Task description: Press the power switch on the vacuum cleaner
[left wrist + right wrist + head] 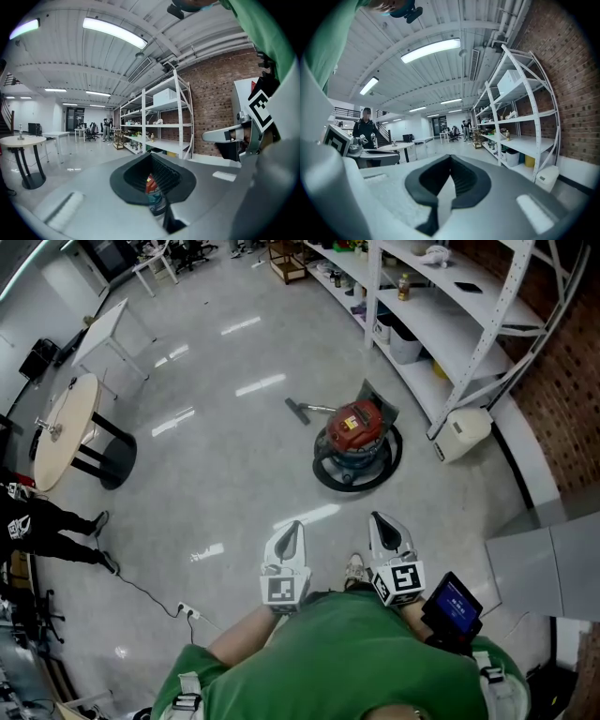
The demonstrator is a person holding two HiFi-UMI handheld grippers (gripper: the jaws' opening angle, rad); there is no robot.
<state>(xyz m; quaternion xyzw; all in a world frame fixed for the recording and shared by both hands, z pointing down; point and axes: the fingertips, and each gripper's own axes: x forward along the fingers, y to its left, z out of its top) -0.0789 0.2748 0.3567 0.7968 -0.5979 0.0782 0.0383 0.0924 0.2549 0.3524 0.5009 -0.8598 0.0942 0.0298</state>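
- Grippers held low and side by side before the person's green-shirted chest. The left gripper [294, 525] and right gripper [378, 518] point toward the vacuum cleaner [355, 433], well short of it. Both pairs of fingers are closed on nothing.
- Glossy grey floor [234, 493] separates them from the vacuum cleaner. White metal shelving [450, 329] stands to its right, and a round wooden desk [64, 427] far to its left.
- Vacuum cleaner: red domed top on a round dark base.
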